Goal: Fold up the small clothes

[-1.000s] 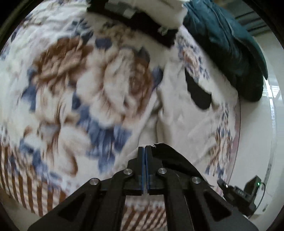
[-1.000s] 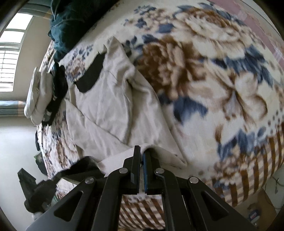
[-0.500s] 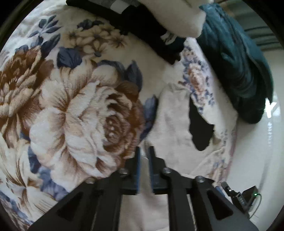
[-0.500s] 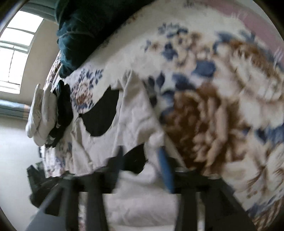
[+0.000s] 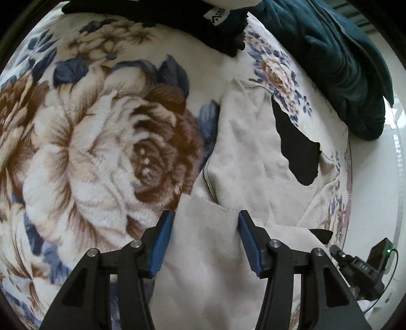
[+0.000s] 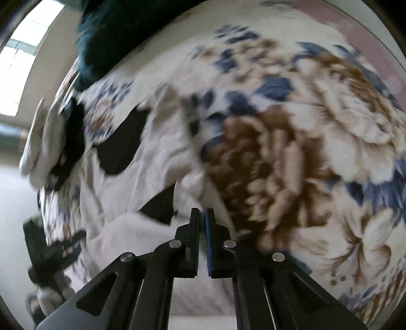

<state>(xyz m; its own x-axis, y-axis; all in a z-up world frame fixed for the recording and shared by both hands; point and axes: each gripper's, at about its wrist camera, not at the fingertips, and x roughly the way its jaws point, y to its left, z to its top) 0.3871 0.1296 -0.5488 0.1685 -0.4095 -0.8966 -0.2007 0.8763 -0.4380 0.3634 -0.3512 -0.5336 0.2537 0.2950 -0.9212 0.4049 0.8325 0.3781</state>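
Found the cream shirt (image 5: 248, 152) with black patches lying flat on the flowered blanket (image 5: 88, 139), toward its right side in the left wrist view. Had one flap of it folded over, lying nearest the camera.

Kept the left gripper (image 5: 206, 215) spread wide, blue pads (image 5: 162, 241) well apart, gripping nothing. Hovered it right over that folded flap, cloth showing in the whole gap between the fingers.

Got a pretty smeared right wrist view, sadly. Made out the same shirt (image 6: 152, 165) left of centre on the blanket (image 6: 304, 152), black patches and all. Saw the right gripper (image 6: 202, 212) squeezed down to a thin slit at the near edge of the shirt, beside a little raised bump of cloth. Couldn't tell through the blur whether any fabric was actually pinched in there.

Also spotted a dark teal quilt (image 5: 330, 63) bunched at the far edge of the blanket, plus a stack of black and white clothes (image 5: 190, 15) next to it. Caught both again from the right wrist, quilt (image 6: 114, 30) up top, stack (image 6: 43, 142) off to the left.
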